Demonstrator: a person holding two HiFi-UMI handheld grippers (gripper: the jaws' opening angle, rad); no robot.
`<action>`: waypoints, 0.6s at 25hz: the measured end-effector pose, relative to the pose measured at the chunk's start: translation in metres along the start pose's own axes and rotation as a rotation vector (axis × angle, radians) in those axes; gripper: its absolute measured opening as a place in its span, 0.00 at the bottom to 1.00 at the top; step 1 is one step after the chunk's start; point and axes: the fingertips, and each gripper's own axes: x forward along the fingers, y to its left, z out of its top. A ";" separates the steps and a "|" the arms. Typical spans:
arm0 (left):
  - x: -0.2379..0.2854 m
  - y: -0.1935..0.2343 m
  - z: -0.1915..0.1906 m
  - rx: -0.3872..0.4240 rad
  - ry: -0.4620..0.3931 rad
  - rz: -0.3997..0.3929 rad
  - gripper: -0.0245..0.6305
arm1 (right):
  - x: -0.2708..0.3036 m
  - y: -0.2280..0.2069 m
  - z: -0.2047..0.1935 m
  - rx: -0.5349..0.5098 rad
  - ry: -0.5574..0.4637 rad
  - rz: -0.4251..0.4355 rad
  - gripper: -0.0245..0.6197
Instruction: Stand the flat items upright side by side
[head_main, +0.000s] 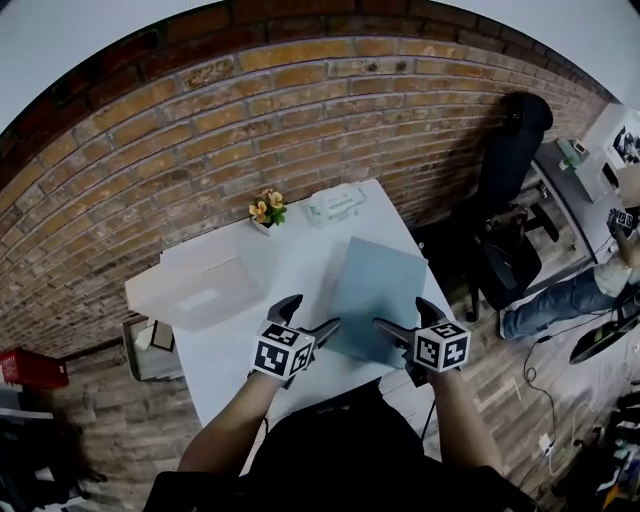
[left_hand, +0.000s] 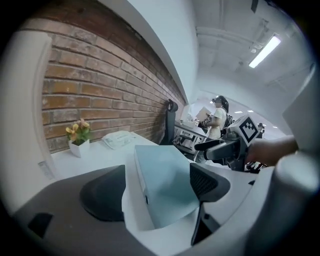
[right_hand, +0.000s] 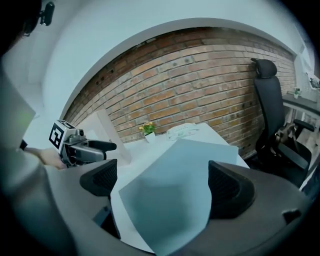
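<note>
We wear a black top (head_main: 340, 455), forearms bare. Our left gripper (head_main: 312, 313) and right gripper (head_main: 405, 316) are dark grey with ribbed black pads (left_hand: 204, 182). Each bears a black-and-white marker cube (head_main: 282, 352).

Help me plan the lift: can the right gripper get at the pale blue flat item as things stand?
Probably yes. The right gripper is open at the near edge of the pale blue flat item, with a corner of it between the jaws and nothing in the way.

Head view overhead; gripper views low across shared table (head_main: 300, 250).
</note>
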 end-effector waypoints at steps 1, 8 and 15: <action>0.010 0.000 -0.001 -0.005 0.019 -0.011 0.68 | 0.000 -0.011 -0.003 0.015 0.009 -0.012 0.90; 0.081 0.004 -0.006 -0.045 0.143 -0.039 0.68 | 0.008 -0.079 -0.021 0.152 0.088 -0.045 0.90; 0.133 0.010 -0.024 -0.134 0.263 -0.050 0.69 | 0.024 -0.110 -0.042 0.262 0.183 -0.018 0.90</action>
